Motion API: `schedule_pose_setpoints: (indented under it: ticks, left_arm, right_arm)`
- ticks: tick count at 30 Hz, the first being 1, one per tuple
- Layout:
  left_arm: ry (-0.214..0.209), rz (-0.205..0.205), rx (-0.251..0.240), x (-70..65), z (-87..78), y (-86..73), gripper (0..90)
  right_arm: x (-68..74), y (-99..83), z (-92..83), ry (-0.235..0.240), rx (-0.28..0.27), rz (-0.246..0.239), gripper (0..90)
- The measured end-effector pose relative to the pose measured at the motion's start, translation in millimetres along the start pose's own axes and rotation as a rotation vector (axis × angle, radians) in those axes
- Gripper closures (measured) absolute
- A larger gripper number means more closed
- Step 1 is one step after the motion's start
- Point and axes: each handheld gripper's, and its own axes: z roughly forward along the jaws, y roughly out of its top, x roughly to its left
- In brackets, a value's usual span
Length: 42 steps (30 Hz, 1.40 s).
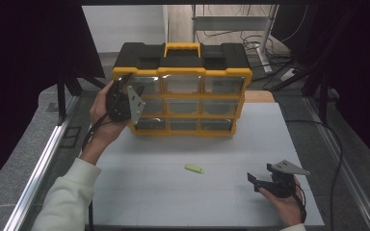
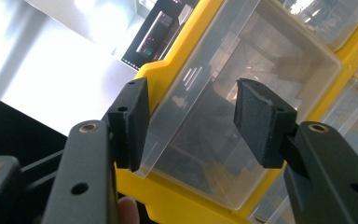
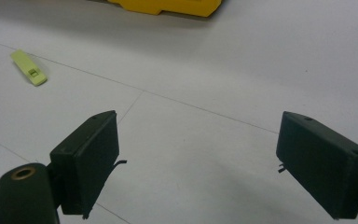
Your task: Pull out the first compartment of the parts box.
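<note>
Clear drawer [image 2: 223, 116], top-left bay of the yellow organizer [image 1: 243, 79] at the far middle of the counter [image 1: 173, 197]: it sits between the pads of my left tongs [image 2: 191, 121], jaws half apart, no pad seen pressing its walls. In the high view my left tongs [image 1: 125, 101] are at the organizer's left edge. My right tongs [image 3: 198, 154] stand wide with nothing between them, low near the counter's right front edge [image 1: 262, 180]. A small green piece [image 1: 193, 168] lies mid-counter, with bare surface all around it.
</note>
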Motion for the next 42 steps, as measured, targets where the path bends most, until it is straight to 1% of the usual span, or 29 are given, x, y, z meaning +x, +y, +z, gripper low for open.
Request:
schedule_pose_setpoints:
  ticks: [2, 5, 8, 12, 13, 15, 20, 22, 27, 30, 36, 42]
  left_arm:
    - [0.003, 0.001, 0.001, 0.3, -0.2, 0.1, 46.7]
    - [0.01, 0.001, 0.005, 0.7, -0.5, 0.5, 50.4]
    - [0.013, 0.0, 0.004, 0.6, -0.5, 0.6, 51.0]
    - [0.023, 0.004, 0.007, 0.5, -0.6, 0.9, 53.6]
    - [0.025, 0.012, 0.014, 1.0, -1.1, 1.2, 54.2]
    - [0.031, 0.015, 0.018, 0.8, -1.2, 1.5, 56.2]
    - [0.04, 0.018, 0.017, 1.2, -1.4, 1.7, 59.1]
    - [0.044, 0.016, 0.017, 1.6, -1.5, 1.7, 61.5]
    - [0.054, 0.019, 0.022, 0.6, -1.6, 2.8, 62.9]
    - [0.064, 0.027, 0.021, -0.6, -1.7, 2.6, 63.2]
    - [0.065, 0.025, 0.012, -1.1, -2.6, 1.4, 63.4]
    - [0.062, 0.033, 0.009, -0.7, -4.8, 0.7, 63.7]
  right_arm:
    - [0.0, 0.1, -0.2, -0.001, -0.001, 0.001, 13.4]
    - [-0.2, 0.1, -0.6, -0.003, -0.002, 0.001, 13.4]
    - [-0.2, 0.1, -0.7, -0.003, -0.003, 0.001, 13.5]
    - [-0.3, 0.3, -1.3, -0.009, -0.009, 0.001, 13.6]
    - [-0.2, 0.4, -1.5, -0.013, -0.009, 0.0, 13.6]
    - [-0.1, 0.5, -1.8, -0.016, -0.011, 0.0, 13.7]
    - [0.0, 0.5, -2.1, -0.018, -0.013, -0.001, 13.8]
    - [-0.2, 0.6, -2.4, -0.019, -0.018, -0.002, 14.0]
    - [0.0, 0.7, -2.5, -0.019, -0.019, -0.004, 14.0]
    - [-0.4, 0.6, -2.6, -0.015, -0.021, -0.002, 13.9]
    - [-0.9, 0.4, -2.7, -0.015, -0.021, -0.003, 14.0]
    - [-1.0, 0.4, -3.1, -0.016, -0.023, -0.001, 14.0]
